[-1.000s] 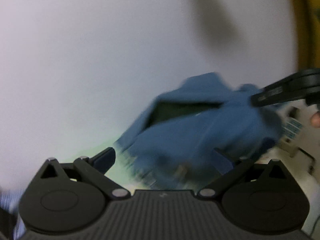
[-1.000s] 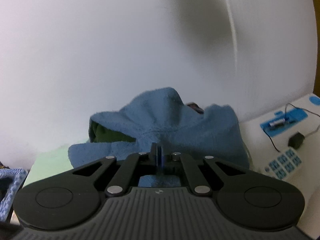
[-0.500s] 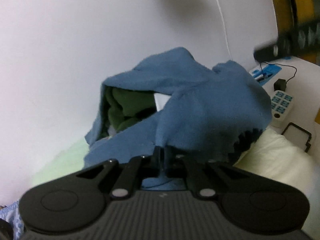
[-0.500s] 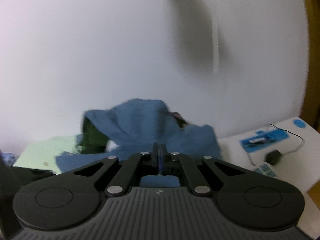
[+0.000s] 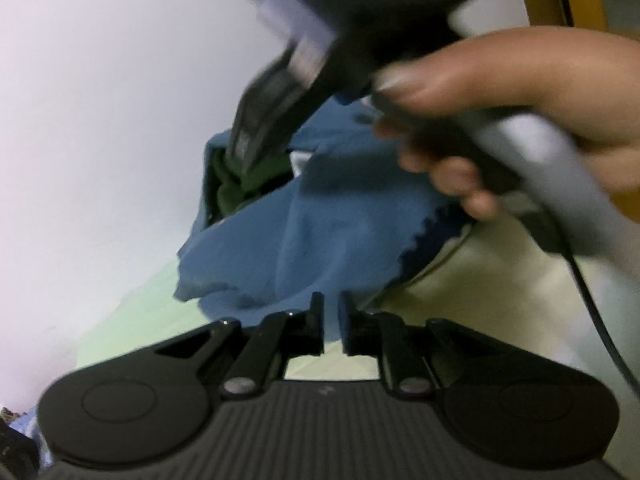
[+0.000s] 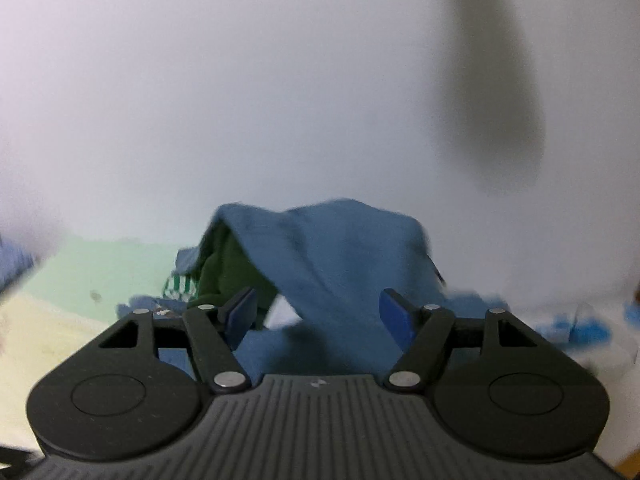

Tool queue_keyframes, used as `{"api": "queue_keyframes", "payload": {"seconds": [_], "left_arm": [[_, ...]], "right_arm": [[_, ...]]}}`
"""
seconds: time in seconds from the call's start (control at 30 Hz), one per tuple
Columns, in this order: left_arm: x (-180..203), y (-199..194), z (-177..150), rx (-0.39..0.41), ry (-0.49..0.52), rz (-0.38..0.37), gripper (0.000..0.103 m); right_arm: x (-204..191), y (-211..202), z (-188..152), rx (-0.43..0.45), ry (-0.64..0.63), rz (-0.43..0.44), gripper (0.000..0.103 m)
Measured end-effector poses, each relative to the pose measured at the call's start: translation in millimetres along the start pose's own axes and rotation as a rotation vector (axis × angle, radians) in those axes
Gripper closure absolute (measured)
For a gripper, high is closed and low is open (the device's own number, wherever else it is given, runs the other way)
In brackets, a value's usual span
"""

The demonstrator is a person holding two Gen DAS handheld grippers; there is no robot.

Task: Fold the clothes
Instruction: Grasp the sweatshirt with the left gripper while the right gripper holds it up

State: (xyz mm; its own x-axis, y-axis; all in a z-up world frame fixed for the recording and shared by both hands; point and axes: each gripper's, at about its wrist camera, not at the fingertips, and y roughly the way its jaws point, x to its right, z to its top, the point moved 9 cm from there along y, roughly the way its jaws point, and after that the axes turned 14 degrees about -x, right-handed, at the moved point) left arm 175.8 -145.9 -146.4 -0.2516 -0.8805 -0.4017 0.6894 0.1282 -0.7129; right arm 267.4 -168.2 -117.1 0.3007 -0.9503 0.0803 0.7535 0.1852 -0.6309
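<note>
A blue fleece garment (image 5: 320, 240) lies heaped against a white wall, draped over a dark green garment (image 5: 236, 188). My left gripper (image 5: 331, 312) is shut on the near hem of the blue garment, with cloth between its jaws. In the left wrist view the right gripper (image 5: 256, 136), blurred and held by a hand (image 5: 520, 104), hovers above the pile. In the right wrist view my right gripper (image 6: 318, 308) is open and empty, with the blue garment (image 6: 336, 256) and the green one (image 6: 224, 264) just beyond its fingers.
A pale green sheet (image 6: 100, 268) and a cream cloth (image 5: 460, 304) cover the surface under the pile. A green-and-white striped cloth (image 6: 178, 286) peeks out at the left. The white wall (image 6: 280, 80) stands right behind. Blurred blue items (image 6: 592, 324) lie at the right.
My right gripper has opened and let go of the blue garment, then moved up over the pile. My left gripper shut on the near hem and still holds it.
</note>
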Motion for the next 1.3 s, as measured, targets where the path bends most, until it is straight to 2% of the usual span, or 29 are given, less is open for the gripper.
{"api": "queue_keyframes", "payload": {"seconds": [0.1, 0.13, 0.17, 0.2, 0.23, 0.37, 0.43, 0.47, 0.53, 0.7, 0.73, 0.77, 0.8, 0.83, 0.9, 1.07, 1.23, 1.3], "left_arm": [[-8.1, 7.9, -6.6, -0.022, -0.002, 0.026, 0.07], [-12.0, 9.2, -8.3, -0.024, -0.012, 0.033, 0.066], [-14.8, 9.7, -9.5, -0.027, -0.021, 0.036, 0.064], [-17.5, 8.6, -10.2, -0.021, -0.027, 0.035, 0.06], [-20.3, 7.6, -10.8, -0.016, -0.033, 0.034, 0.057], [-32.6, 0.7, -6.0, 0.03, -0.031, 0.019, 0.054], [-46.2, -9.9, 3.8, 0.067, -0.084, -0.101, 0.038], [-53.3, -16.2, 9.7, 0.088, -0.118, -0.165, 0.035], [-61.4, -25.0, 19.8, 0.112, -0.16, -0.245, 0.028], [-35.8, -24.6, 32.5, 0.083, -0.193, -0.492, 0.028], [-24.4, -22.7, 32.7, 0.069, -0.186, -0.534, 0.031], [-16.4, -20.4, 32.8, 0.058, -0.183, -0.549, 0.038], [-8.7, -18.1, 32.9, 0.047, -0.181, -0.564, 0.039], [-6.9, -16.2, 33.6, 0.038, -0.189, -0.583, 0.034], [-3.3, -12.4, 35.1, 0.022, -0.205, -0.622, 0.032], [1.3, -30.7, 29.1, 0.059, -0.133, -0.573, 0.012], [2.9, -13.8, 35.9, 0.03, -0.161, -0.572, 0.01], [10.5, 0.0, 35.6, -0.012, -0.18, -0.607, 0.012]], "right_arm": [[-17.4, 33.1, 5.9, -0.009, -0.115, -0.086, 0.037], [-13.0, 43.1, 7.3, -0.023, -0.103, -0.101, 0.052], [-8.2, 51.7, 8.6, -0.037, -0.087, -0.111, 0.08], [-1.3, 51.0, 9.5, -0.043, -0.049, -0.086, 0.082], [5.2, 41.4, 10.7, -0.023, -0.015, -0.056, 0.095], [27.3, -0.3, 9.8, 0.048, 0.084, 0.056, 0.097], [32.7, -23.7, 0.5, 0.073, 0.084, 0.096, 0.097], [33.7, -32.9, -9.7, 0.079, 0.062, 0.108, 0.097], [35.8, -51.4, -30.4, 0.093, 0.018, 0.133, 0.097], [42.1, -77.6, -86.5, 0.063, -0.016, 0.169, 0.097], [41.7, -81.8, -96.4, 0.058, -0.02, 0.177, 0.097], [39.9, -84.4, -103.8, 0.057, -0.037, 0.171, 0.097], [38.4, -85.3, -109.7, 0.05, -0.052, 0.155, 0.097], [37.7, -86.0, -115.9, 0.043, -0.066, 0.141, 0.097], [42.0, -86.6, -127.5, 0.019, -0.079, 0.136, 0.097], [22.3, -96.9, -147.9, -0.002, -0.149, 0.132, 0.097], [2.7, -107.2, -168.5, -0.022, -0.22, 0.128, 0.097], [-5.1, -111.4, -176.7, -0.03, -0.249, 0.126, 0.097]]}}
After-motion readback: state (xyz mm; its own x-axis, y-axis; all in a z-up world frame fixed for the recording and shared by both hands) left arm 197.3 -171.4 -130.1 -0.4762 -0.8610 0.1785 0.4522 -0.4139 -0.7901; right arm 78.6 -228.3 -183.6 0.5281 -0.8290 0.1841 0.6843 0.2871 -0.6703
